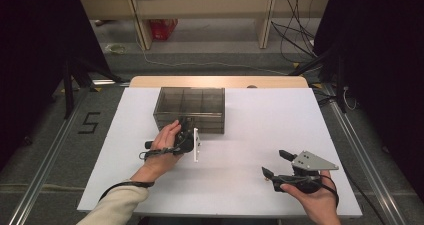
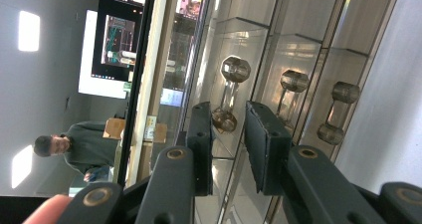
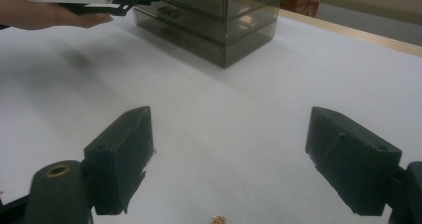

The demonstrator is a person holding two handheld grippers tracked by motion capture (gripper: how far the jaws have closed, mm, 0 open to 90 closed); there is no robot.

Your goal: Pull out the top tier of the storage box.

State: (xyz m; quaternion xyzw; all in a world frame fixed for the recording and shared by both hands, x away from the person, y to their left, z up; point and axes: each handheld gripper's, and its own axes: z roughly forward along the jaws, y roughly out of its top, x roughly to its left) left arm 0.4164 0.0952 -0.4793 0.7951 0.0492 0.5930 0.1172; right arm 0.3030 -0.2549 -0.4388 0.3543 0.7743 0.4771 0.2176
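Note:
A smoky see-through drawer box (image 1: 190,107) (image 3: 214,25) stands at the back middle of the white table (image 1: 260,120). My left gripper (image 1: 184,122) (image 2: 230,107), turned on its side, reaches to the box's front. In the left gripper view three drawer handles stand in a row. The nearest handle (image 2: 228,92) lies between the jaw tips, with a gap still showing on one side. My right gripper (image 1: 274,161) (image 3: 229,117) hovers low over the table's front right, jaws wide apart and empty. A tiny brass-coloured piece (image 3: 218,219) lies on the table just below it.
The wooden table edge (image 1: 220,81) runs behind the box. Beyond lie floor cables (image 1: 295,30) and a red bag (image 1: 163,28). A "5" mark (image 1: 89,122) is on the floor at left. Far off, a seated person (image 2: 74,147) and screens (image 2: 117,45) appear.

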